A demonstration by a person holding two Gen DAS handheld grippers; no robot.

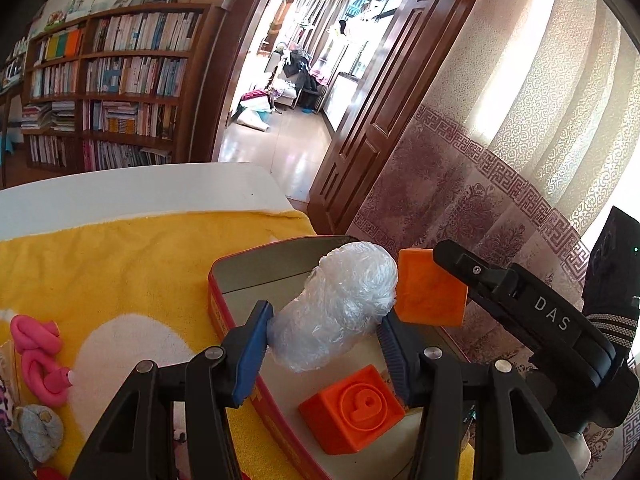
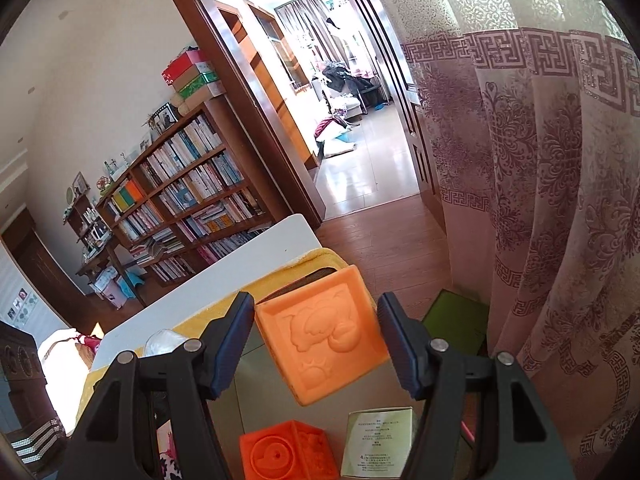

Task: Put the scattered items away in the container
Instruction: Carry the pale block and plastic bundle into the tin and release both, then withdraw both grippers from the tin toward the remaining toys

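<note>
Left gripper: a crumpled plastic wad is pinched between the jaws, its long axis slanting up and away, held over the tin container. An orange number block is already seated inside, directly below. Right gripper: a paler orange block is clamped, apparently also above the tin's far side. Farther off on the yellow towel, pink clay is left scattered.
</note>
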